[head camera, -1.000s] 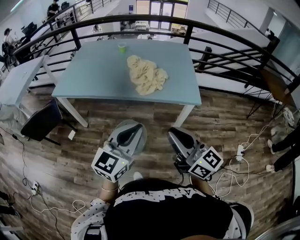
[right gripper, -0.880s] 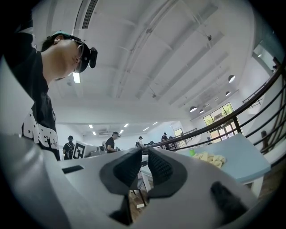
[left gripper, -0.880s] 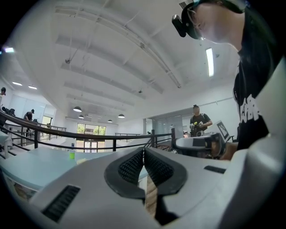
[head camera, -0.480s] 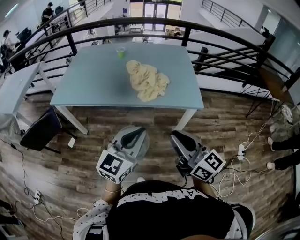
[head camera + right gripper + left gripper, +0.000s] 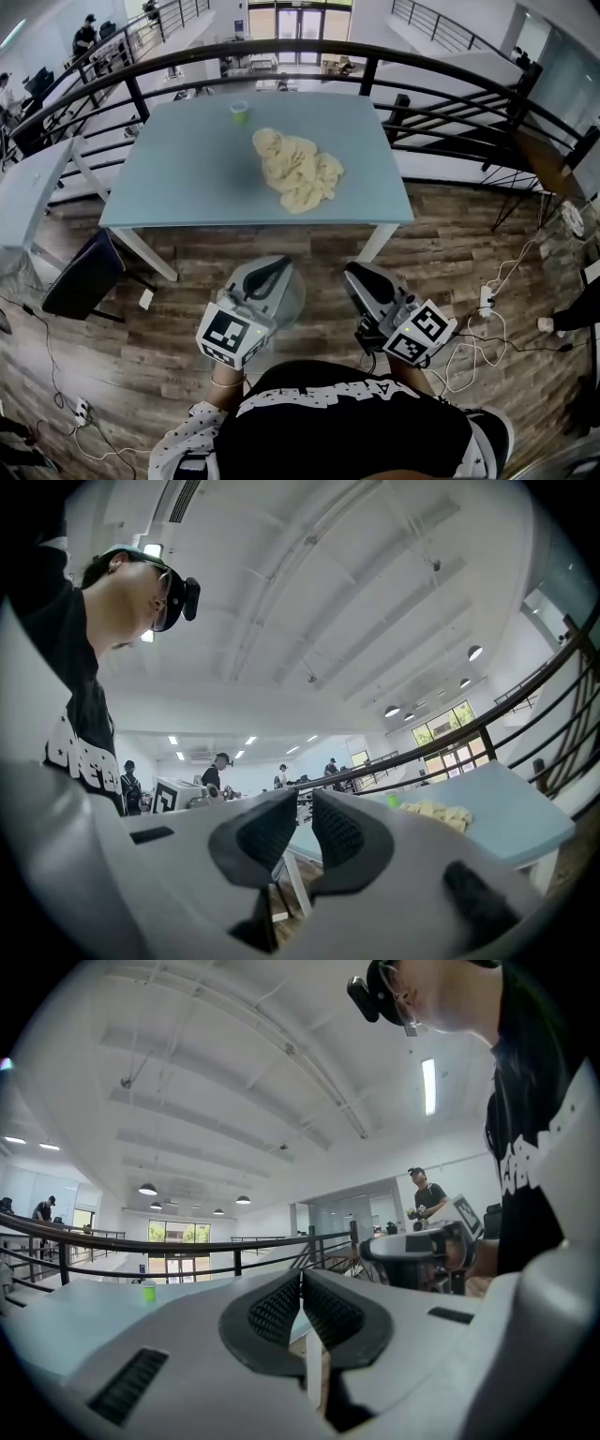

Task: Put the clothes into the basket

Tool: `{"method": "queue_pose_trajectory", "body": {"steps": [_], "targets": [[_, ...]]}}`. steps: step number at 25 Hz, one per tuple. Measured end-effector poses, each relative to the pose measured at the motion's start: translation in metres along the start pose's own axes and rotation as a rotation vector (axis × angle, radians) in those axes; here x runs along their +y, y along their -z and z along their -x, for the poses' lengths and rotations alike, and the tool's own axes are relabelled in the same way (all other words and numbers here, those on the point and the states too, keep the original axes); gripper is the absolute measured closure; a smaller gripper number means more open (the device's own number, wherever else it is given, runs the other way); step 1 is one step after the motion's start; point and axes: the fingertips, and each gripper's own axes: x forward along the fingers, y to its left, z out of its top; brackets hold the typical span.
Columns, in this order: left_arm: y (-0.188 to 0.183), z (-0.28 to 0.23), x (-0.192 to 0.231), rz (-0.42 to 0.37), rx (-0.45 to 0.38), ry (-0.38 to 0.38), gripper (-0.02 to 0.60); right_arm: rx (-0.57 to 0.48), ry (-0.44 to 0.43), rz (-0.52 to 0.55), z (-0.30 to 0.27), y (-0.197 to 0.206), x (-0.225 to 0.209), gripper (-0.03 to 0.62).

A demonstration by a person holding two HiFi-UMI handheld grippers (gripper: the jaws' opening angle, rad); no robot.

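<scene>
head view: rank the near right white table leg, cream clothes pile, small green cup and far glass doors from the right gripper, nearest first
From the right gripper:
1. near right white table leg, just ahead.
2. cream clothes pile, ahead, slightly left.
3. small green cup, farther back, left.
4. glass doors, far background, top.

Daylight is pouring in through the glazed doors (image 5: 300, 19) far ahead of the left gripper (image 5: 279, 264) and the right gripper (image 5: 355, 272), and it is lighting the tabletop (image 5: 178, 159) evenly, with a soft sheen and no hard shadows. Above the left gripper a strip light (image 5: 428, 1087) is glaring white, and round lamps (image 5: 147, 1189) are glowing ahead of it. The wide lenses are bending the railing (image 5: 281, 45) into an arc and darkening the corners of both gripper views. Each gripper's body nearest its camera is showing slightly soft.
</scene>
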Motion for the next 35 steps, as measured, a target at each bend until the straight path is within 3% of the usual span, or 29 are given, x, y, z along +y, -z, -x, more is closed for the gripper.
{"method": "queue_pose_trajectory", "body": {"steps": [10,12,14,35], "targets": [[0.018,-0.003,0.023,0.06,0.001,0.011,0.566,0.024,0.081,-0.007,-0.004,0.01,-0.01,0.555],[0.022,-0.007,0.024,0.086,0.01,0.024,0.566,0.023,0.102,-0.023,-0.005,0.012,-0.016,0.5],[0.025,-0.011,0.027,0.096,0.02,0.024,0.566,0.027,0.11,-0.035,-0.007,0.013,-0.023,0.49],[0.02,-0.11,0.066,0.046,0.068,-0.1,0.566,0.045,0.018,-0.04,-0.041,-0.012,-0.148,0.48]]}}
